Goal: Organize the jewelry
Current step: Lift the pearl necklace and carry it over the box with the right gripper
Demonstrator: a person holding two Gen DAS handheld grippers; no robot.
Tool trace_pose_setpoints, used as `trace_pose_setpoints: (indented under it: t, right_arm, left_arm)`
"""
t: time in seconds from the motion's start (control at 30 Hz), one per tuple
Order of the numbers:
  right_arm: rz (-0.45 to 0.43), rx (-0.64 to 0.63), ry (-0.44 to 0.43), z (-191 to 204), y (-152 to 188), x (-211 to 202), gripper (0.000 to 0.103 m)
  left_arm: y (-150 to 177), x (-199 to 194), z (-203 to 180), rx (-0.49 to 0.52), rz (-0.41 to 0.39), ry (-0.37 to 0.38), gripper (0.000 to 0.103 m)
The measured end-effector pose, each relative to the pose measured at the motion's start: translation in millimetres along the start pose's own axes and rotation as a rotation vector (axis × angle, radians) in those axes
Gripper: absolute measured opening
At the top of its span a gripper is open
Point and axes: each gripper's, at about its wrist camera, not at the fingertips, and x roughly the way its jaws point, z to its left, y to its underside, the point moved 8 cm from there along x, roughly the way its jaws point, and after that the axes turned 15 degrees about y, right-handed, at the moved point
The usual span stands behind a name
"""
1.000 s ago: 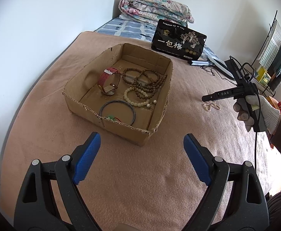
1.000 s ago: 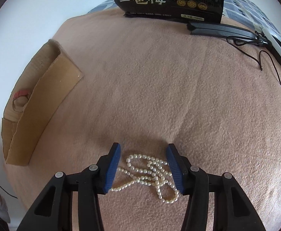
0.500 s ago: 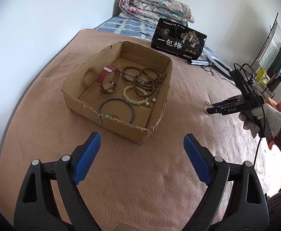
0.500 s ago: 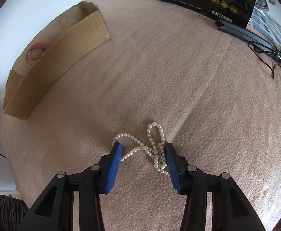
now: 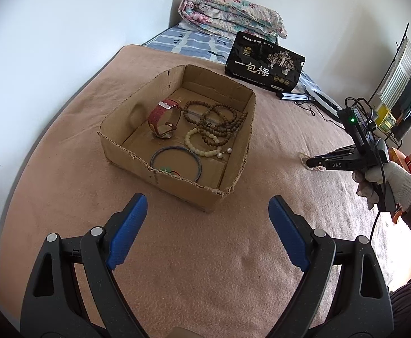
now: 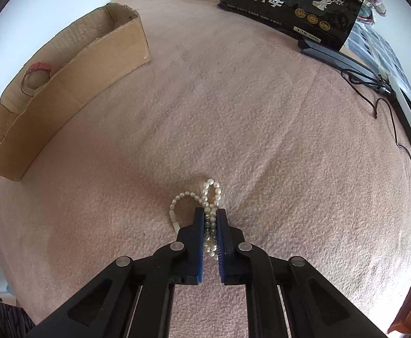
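The pearl necklace is seen clamped in the right tool only from its own view; the jewelry inside the cardboard box is shown only beyond the wide-open, empty left tool.

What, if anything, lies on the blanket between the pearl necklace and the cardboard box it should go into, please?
Nothing visible: only bare pink blanket lies between the pearl necklace, clamped in the right tongs, and the cardboard box. The box's near wall must be cleared.

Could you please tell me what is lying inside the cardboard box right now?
Inside the box: a red watch, brown bead strands, a pale bead bracelet and a blue bangle. Its near wall hides the floor just behind it.
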Motion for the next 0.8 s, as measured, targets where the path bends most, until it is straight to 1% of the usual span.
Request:
trace_pose_setpoints:
  t: [0.03,0.1,0.27,0.4,0.47,0.53,0.63,0.7,0.8]
  right_arm:
    - [-0.006,0.005,0.003,2.6,8.9,-6.9,0.005]
    - [-0.021,0.010,0.006,4.0,12.9,-17.5,0.005]
    - [-0.066,0.047,0.007,-1.4,15.0,-49.7,0.005]
    - [-0.107,0.072,-0.009,1.1,6.9,-73.5,0.005]
    - [-0.132,0.082,-0.018,10.0,3.3,-86.1,0.005]
    - [-0.155,0.088,-0.033,17.8,-20.2,-87.1,0.005]
    - [-0.191,0.088,-0.055,29.9,-32.0,-101.7,0.005]
    - [-0.212,0.082,-0.072,39.8,-45.5,-104.4,0.005]
    - [-0.243,0.071,-0.097,55.9,-55.1,-117.4,0.005]
  left_arm:
    - [-0.4,-1.1,1.0,-0.001,-0.002,-0.002,0.090]
    - [-1.2,-2.9,4.6,0.001,-0.007,-0.009,0.090]
    - [-0.1,-8.6,12.5,0.002,-0.014,-0.032,0.090]
    - [0.7,-13.5,18.4,0.002,-0.021,-0.044,0.090]
    - [1.0,-15.8,21.0,0.005,-0.025,-0.050,0.090]
    - [0.9,-18.3,23.5,0.000,-0.030,-0.050,0.090]
    - [-0.1,-21.6,26.7,-0.004,-0.037,-0.051,0.090]
    - [-0.7,-23.3,28.4,-0.005,-0.042,-0.055,0.090]
    - [-1.4,-25.6,31.2,-0.006,-0.046,-0.065,0.090]
